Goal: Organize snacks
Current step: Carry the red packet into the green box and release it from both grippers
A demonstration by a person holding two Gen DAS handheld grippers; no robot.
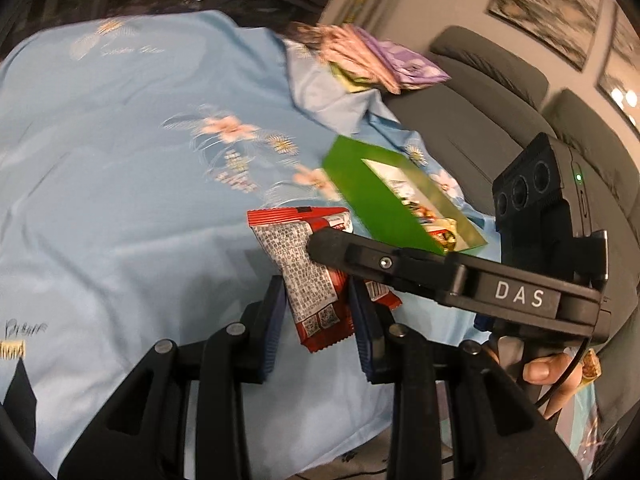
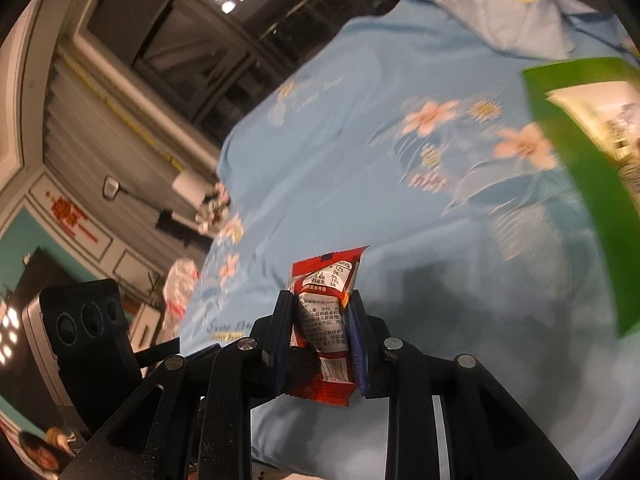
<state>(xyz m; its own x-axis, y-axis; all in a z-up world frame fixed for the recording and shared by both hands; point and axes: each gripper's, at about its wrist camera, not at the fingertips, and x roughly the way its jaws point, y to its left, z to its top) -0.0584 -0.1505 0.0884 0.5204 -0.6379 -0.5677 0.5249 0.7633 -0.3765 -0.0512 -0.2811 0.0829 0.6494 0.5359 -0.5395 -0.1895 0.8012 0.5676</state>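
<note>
**Left and right wrist views: one red snack packet in each hand-held gripper**

Left wrist view: the left hand-held gripper (image 1: 318, 320) pinches a red snack packet (image 1: 308, 276) between its blue ribbed pads (image 1: 272, 332). The packet stands roughly upright, its printed white back panel facing the camera and its crimped top edge rising above the fingertips. It hangs above a light blue floral cloth (image 1: 120, 180) that covers the surface below. The right hand-held gripper (image 1: 316, 246) crosses the frame from the right, its black finger lying in front of the packet's upper right corner; a fingertip (image 1: 540, 370) of the person's hand shows under its body. Behind both, a green box (image 1: 372, 196) with a pale window panel lies on the cloth. Farther back, a heap of pink and purple packets (image 1: 376, 56) rests near the cloth's bunched edge, beside a grey sofa (image 1: 480, 92).

Right wrist view: the right hand-held gripper (image 2: 320, 336) is closed on a second red snack packet (image 2: 326, 320), clamped near its middle and standing upright with its nutrition panel visible. The same blue cloth (image 2: 360, 100) fills the background, and the green box (image 2: 580, 168) appears blurred at the right edge.
</note>
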